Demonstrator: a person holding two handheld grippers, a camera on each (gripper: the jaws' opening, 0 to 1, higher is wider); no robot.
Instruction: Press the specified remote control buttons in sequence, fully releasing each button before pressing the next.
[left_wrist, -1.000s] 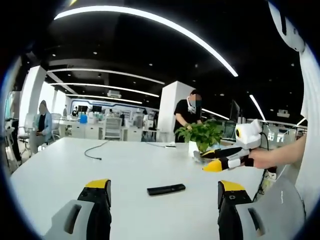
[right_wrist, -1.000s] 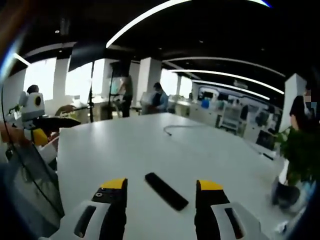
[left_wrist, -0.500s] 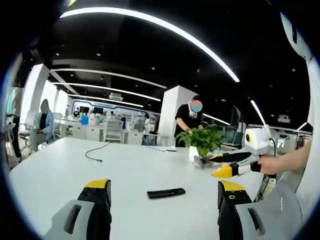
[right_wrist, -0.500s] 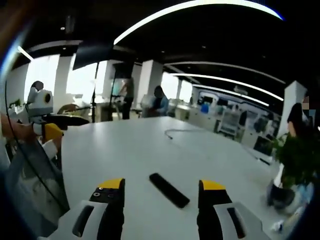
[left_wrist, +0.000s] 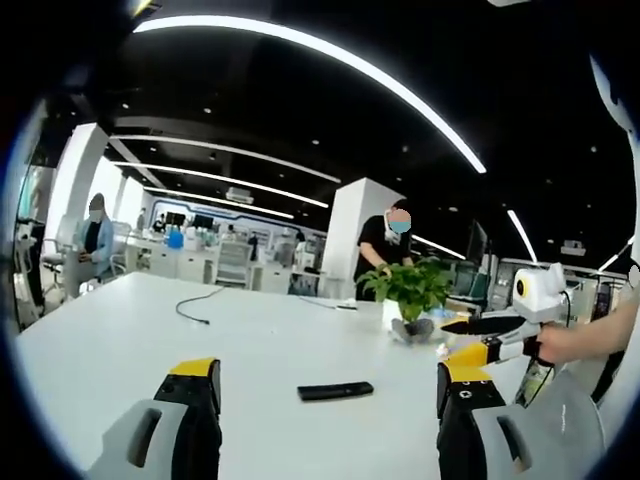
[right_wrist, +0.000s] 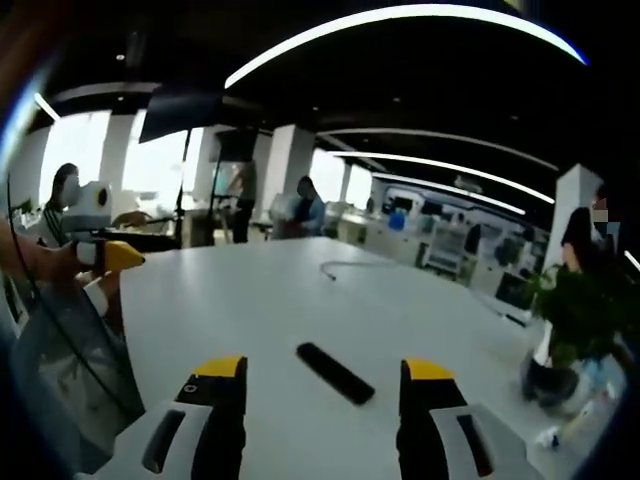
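Both views tilted slightly upward versus a second ago, flat black rectangular remote control (left_wrist: 335, 391) (right_wrist: 335, 372) untouched on white counter (left_wrist: 120, 330) (right_wrist: 230, 300), both grippers' fingers (left_wrist: 196, 385) (right_wrist: 222, 385) apart and hovering short: no press begun.

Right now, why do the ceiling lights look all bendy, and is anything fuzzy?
Left gripper view: the fisheye lens curves the ceiling lights; the remote looks sharp. Right gripper view: the lights bend too, and the plant near the edge looks blurry.
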